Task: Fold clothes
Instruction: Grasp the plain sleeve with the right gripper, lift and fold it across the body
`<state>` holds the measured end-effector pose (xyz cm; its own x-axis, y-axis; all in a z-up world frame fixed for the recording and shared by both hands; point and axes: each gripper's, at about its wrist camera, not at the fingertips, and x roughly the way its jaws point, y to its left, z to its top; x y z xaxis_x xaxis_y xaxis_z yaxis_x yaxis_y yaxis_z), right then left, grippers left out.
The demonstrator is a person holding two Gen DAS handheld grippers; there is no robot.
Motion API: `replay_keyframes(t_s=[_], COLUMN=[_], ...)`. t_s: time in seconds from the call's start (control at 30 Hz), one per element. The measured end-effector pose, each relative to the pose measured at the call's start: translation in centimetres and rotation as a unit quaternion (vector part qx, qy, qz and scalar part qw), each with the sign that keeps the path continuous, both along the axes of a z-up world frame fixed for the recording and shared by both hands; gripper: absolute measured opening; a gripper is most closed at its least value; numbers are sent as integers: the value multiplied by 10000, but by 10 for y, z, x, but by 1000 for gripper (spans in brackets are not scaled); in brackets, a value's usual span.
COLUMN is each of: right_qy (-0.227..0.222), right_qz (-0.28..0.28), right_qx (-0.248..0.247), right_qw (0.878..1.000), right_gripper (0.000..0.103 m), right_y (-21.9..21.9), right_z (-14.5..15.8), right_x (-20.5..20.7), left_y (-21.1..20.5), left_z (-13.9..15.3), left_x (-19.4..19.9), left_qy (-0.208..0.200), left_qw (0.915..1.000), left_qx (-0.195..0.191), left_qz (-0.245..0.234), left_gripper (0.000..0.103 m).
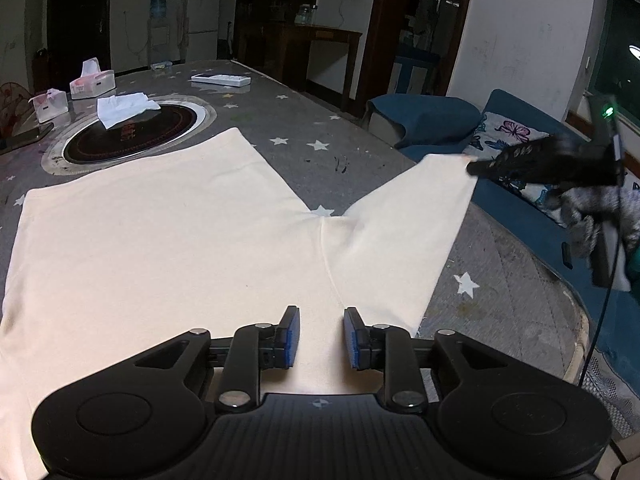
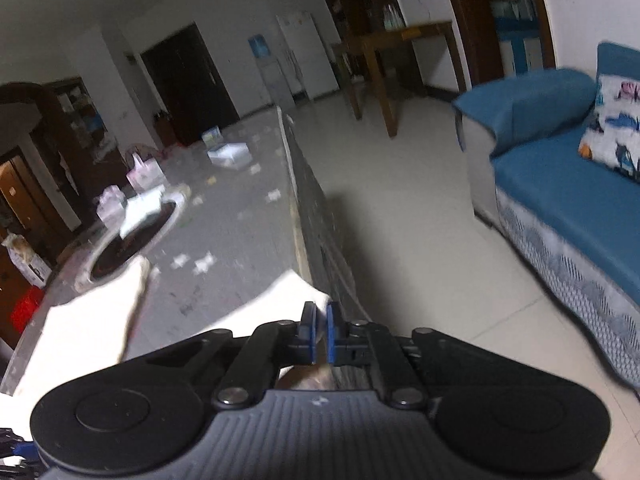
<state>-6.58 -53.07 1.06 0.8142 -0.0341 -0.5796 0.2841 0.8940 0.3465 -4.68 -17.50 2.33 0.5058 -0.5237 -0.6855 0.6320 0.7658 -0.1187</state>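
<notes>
A cream T-shirt (image 1: 160, 232) lies flat on the grey star-patterned table (image 1: 304, 128). Its right sleeve (image 1: 404, 224) is pulled up and out to the right. My right gripper (image 1: 476, 162) is shut on the sleeve's end, beyond the table's right edge. In the right wrist view the right gripper (image 2: 319, 330) has its blue pads pressed on a cream corner of the sleeve (image 2: 288, 292); that view is blurred. My left gripper (image 1: 321, 334) stands open just above the shirt near the shoulder seam, with nothing between its fingers.
A round black cooktop (image 1: 132, 132) with a white cloth (image 1: 122, 108) on it is set into the table behind the shirt. Tissue boxes (image 1: 92, 82) and a white remote (image 1: 221, 79) lie farther back. A blue sofa (image 1: 516, 184) stands to the right of the table.
</notes>
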Motion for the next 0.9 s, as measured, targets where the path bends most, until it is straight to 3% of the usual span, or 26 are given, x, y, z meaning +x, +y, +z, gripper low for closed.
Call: replay_keyframes(t_s=[0.33,0.53,0.73,0.9], right_qy=[-338,-688,-874,-876], right_qz=[158,700,1430,2070], right_qx=[-212,-318,-353,-333], right_qw=[9991,9947,9852,9738], right_gripper=[4,4,4,4], right_y=[17,54,115,175], right_z=[38,84,114,122], right_x=[-8,-5,13,35], left_y=[-3,27,71,109], left_z=[0,17,25,23], left_x=[-3,0,4,4], left_qy=[-103,-288,-389,-359], left_qw=[9999,9991,9959,9923], left_qx=[20,-200,-349,-419], left_qz=[-107,234,745,1110], left_gripper=[33,38,44,44])
